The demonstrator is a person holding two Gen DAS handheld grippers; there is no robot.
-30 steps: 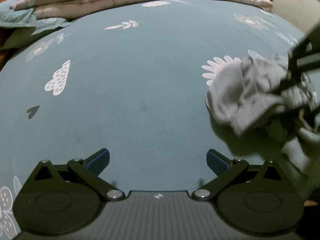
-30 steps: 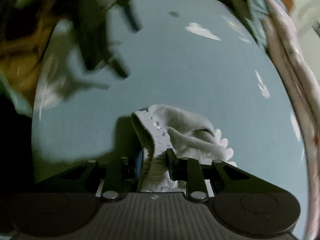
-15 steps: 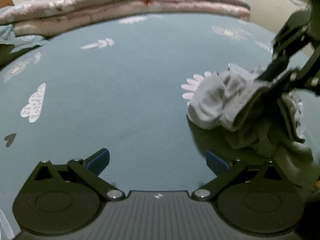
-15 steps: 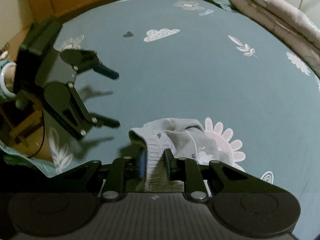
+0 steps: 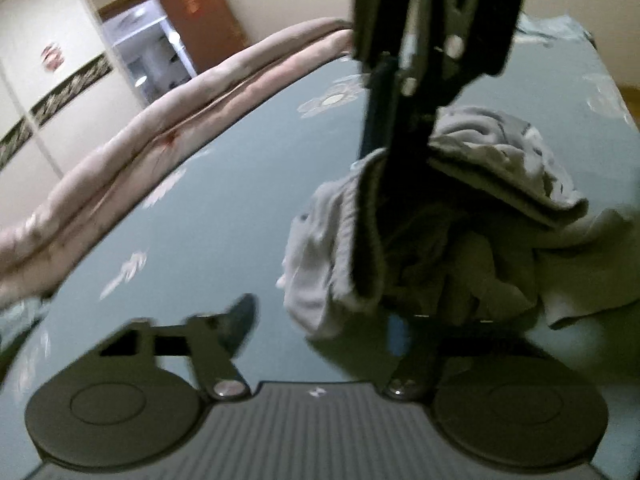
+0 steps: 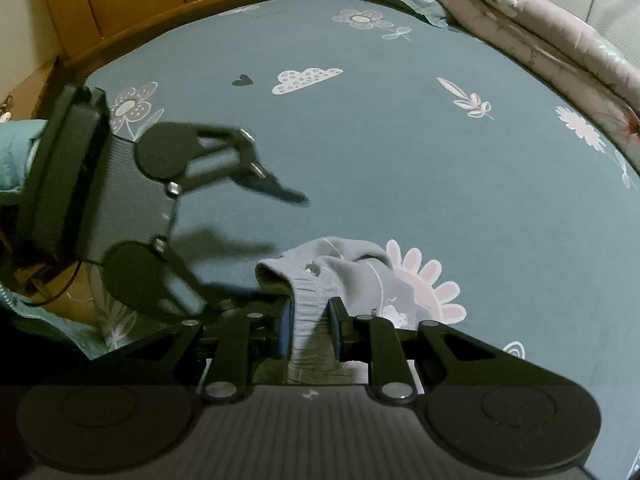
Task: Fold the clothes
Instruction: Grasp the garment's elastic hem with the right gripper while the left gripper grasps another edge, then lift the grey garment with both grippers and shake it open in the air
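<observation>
We are seeing the garment [image 6: 344,280] lying bunched on the bed sheet [image 6: 400,152], its waistband sitting between the fingers of the right gripper [image 6: 310,330]. The left gripper [image 6: 256,240] is hanging to the left of the garment in the right wrist view, just beside it, jaws closing with the garment's edge between them. The folded quilt [image 6: 560,32] is lying along the sheet's far right edge, and the headboard [image 6: 160,0] is standing behind the sheet.

I see the bed [image 6: 400,168] with a blue-grey sheet printed with flowers and a cloud. On it lies a crumpled grey garment [image 6: 352,276], and a folded pink quilt [image 6: 552,36] along its far edge.
</observation>
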